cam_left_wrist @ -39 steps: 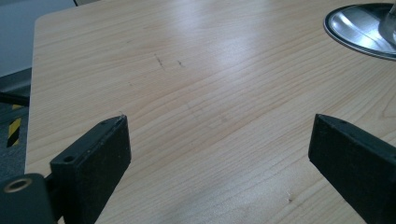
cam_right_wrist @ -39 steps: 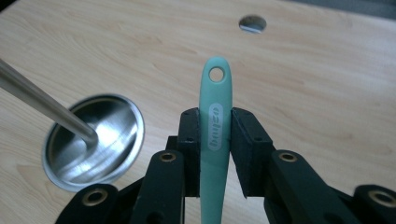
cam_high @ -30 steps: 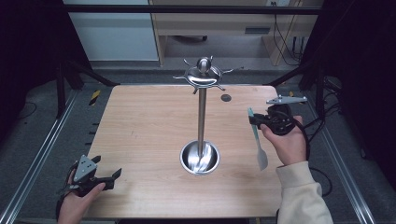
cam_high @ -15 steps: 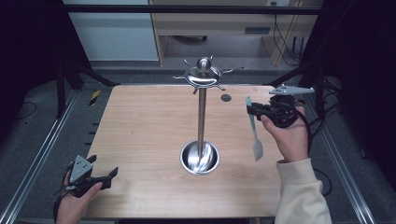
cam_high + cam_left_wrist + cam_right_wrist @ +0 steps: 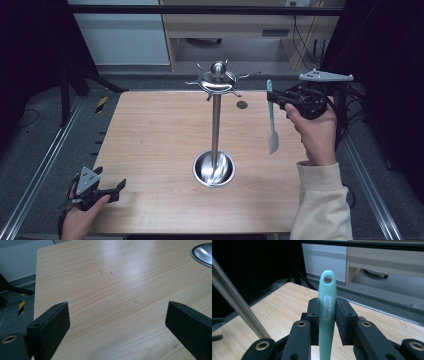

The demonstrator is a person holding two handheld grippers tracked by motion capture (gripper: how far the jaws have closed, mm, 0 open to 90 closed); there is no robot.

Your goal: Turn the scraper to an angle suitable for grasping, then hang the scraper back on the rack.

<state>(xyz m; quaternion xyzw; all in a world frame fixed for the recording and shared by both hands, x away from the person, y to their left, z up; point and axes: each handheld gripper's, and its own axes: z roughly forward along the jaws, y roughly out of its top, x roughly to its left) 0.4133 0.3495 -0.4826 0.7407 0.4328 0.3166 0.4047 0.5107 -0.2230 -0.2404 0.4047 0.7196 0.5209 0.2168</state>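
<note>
A steel rack (image 5: pixel 216 120) stands on the table (image 5: pixel 150 130) to the left of the right claw (image 5: pixel 278 98): a round base bowl (image 5: pixel 214 169), an upright pole (image 5: pixel 234 305), and a hooked disc on top; the pole passes left of the right claw in the right gripper view, apart from it; a small dark spot (image 5: pixel 242 105) lies on the tabletop between rack and claw. Beyond the table, a cabinet and cables stand on the floor.

The right claw is held above the table's right side, its jaws closed narrowly on the handle of a teal spatula (image 5: pixel 271 120); both pads press the handle just below its hanging hole (image 5: pixel 327 279); the pale blade hangs down beneath the claw, clear of the tabletop.

The left claw (image 5: pixel 107 187) rests at the near left corner; its jaws stand wide apart with bare wood between them; the bowl's rim (image 5: pixel 202 255) lies ahead to its right.

The lettering on the handle is too small to read; the blade is cut off in the right gripper view.
</note>
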